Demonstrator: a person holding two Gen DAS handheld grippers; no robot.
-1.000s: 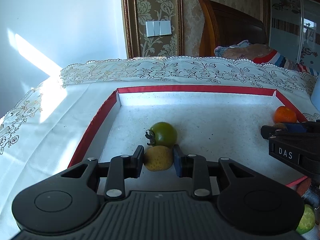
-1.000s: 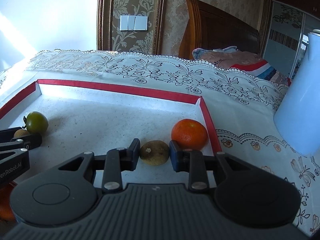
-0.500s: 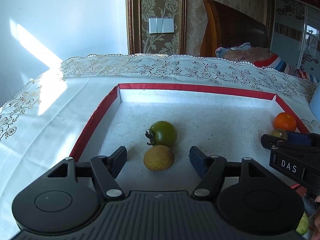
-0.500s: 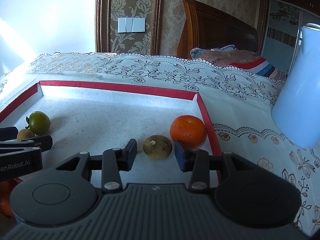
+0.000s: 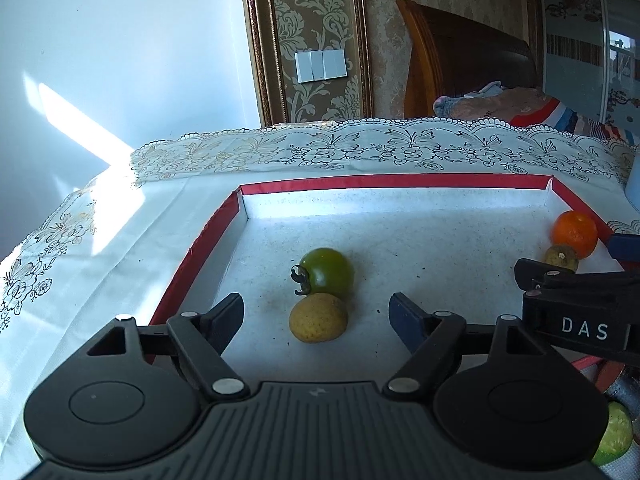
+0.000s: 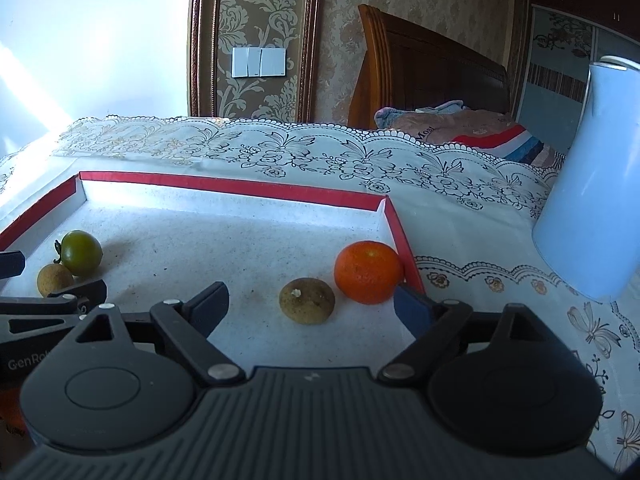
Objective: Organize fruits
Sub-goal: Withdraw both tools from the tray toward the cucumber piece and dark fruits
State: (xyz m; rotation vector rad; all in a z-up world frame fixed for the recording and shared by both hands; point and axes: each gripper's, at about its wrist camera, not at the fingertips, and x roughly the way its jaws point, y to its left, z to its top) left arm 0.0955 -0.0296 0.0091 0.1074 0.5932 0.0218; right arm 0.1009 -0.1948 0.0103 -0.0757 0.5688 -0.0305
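A red-rimmed tray [image 5: 192, 256] with a white floor holds the fruit. My left gripper [image 5: 316, 316] is open, its fingers apart on either side of a small yellow fruit [image 5: 318, 317] that lies on the tray floor, touching a green tomato [image 5: 328, 271] behind it. My right gripper [image 6: 310, 306] is open around a small brown fruit [image 6: 307, 300] on the tray floor, next to an orange [image 6: 368, 272] by the tray's right rim [image 6: 404, 240]. The yellow fruit [image 6: 54, 279] and the tomato [image 6: 82, 253] also show at the left of the right wrist view.
The tray sits on a white lace-patterned tablecloth [image 5: 100, 248]. A pale blue jug [image 6: 592, 184] stands on the cloth right of the tray. A green fruit [image 5: 614, 434] lies outside the tray at the near right. A wooden bed and wall stand behind.
Both grippers have opened: the left let go of the yellow fruit, the right let go of the brown fruit. Both fruits now lie on the tray floor and both grippers have drawn back slightly.
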